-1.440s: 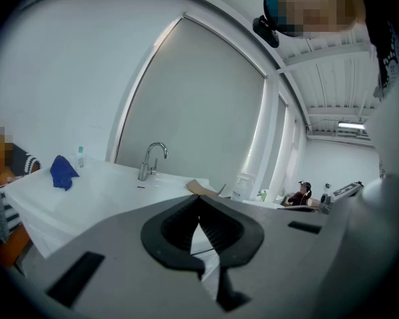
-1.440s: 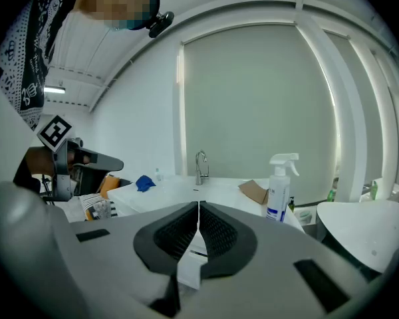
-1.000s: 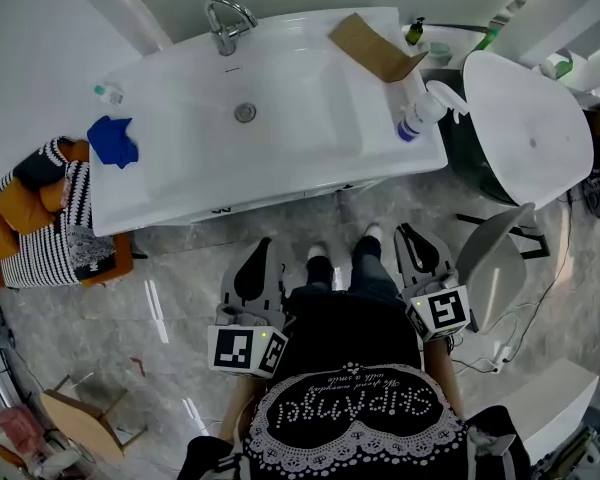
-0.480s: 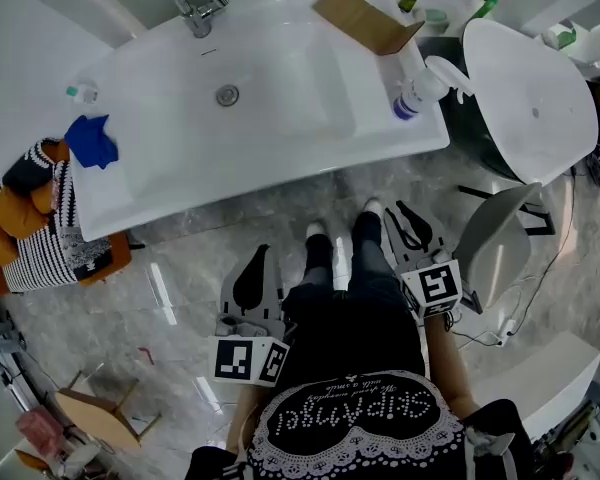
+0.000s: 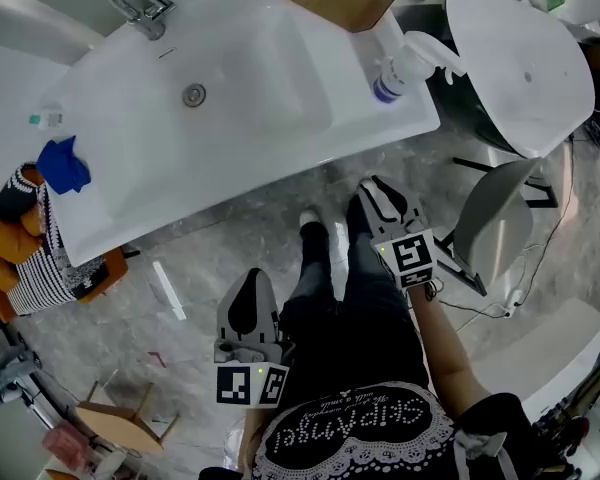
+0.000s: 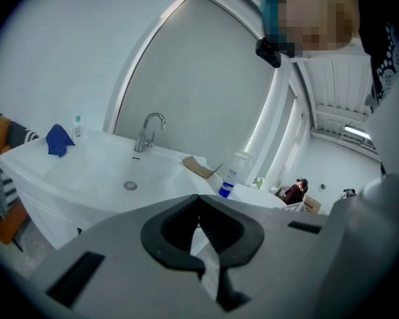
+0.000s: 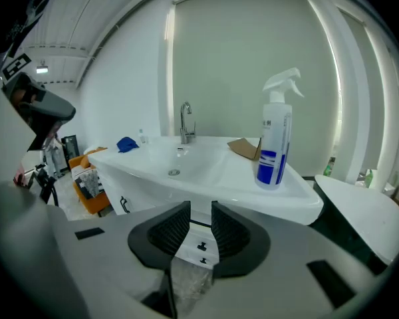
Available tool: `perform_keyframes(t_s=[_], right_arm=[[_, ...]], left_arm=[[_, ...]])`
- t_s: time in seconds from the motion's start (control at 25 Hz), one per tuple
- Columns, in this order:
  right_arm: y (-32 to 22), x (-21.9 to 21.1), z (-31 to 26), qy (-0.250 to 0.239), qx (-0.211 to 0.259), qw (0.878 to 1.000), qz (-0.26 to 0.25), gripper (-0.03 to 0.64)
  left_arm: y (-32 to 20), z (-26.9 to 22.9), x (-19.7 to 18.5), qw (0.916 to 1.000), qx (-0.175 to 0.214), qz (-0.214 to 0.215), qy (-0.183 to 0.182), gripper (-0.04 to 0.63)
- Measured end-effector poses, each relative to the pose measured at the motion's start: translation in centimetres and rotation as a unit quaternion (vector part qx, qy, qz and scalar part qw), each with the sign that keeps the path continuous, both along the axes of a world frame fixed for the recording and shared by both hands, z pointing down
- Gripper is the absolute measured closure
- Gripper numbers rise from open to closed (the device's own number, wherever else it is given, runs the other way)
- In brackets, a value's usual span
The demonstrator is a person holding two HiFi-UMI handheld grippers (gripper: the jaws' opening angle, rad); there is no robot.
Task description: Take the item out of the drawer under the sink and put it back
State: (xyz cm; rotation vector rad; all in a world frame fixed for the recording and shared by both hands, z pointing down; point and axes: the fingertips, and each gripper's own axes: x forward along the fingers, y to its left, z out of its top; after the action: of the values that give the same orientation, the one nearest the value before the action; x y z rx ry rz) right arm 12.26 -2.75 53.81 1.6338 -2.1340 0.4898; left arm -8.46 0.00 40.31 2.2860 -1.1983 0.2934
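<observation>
Sink (image 5: 130,168): in the head view it has slid toward the upper left and lies more slanted across the frame.
Spray bottle (image 5: 400,68): now nearer the top edge.
Right gripper (image 5: 380,200): has moved from lower right of centre up toward the sink's front edge. Its jaws have just been opening and stand apart, nothing between them.
Left gripper (image 5: 250,280): a little lower in the frame.
</observation>
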Motion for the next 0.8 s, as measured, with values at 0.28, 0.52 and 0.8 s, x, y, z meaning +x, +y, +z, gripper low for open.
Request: perform_keyframes(t_s=[0.28,0.52,0.8], right_arm=[[-1.0,-1.3,5.2,-0.01,-0.03,0.999,-0.015,0.525],[-2.0,-2.0,10.3,-0.006,-0.071,0.997,-0.023,0.523],[-3.8,-1.6,16.1,0.013,-0.117,0.993,-0.017,0.501]], left_arm=[[0.6,0.9,0.4,0.9999,-0.012,0.0,-0.009,0.591],[0.8,1.5,0.8,0.9997,-0.021,0.009,-0.009,0.591],[1.0,3.4,1.2,0.9986,-0.046,0.024,-0.01,0.591]])
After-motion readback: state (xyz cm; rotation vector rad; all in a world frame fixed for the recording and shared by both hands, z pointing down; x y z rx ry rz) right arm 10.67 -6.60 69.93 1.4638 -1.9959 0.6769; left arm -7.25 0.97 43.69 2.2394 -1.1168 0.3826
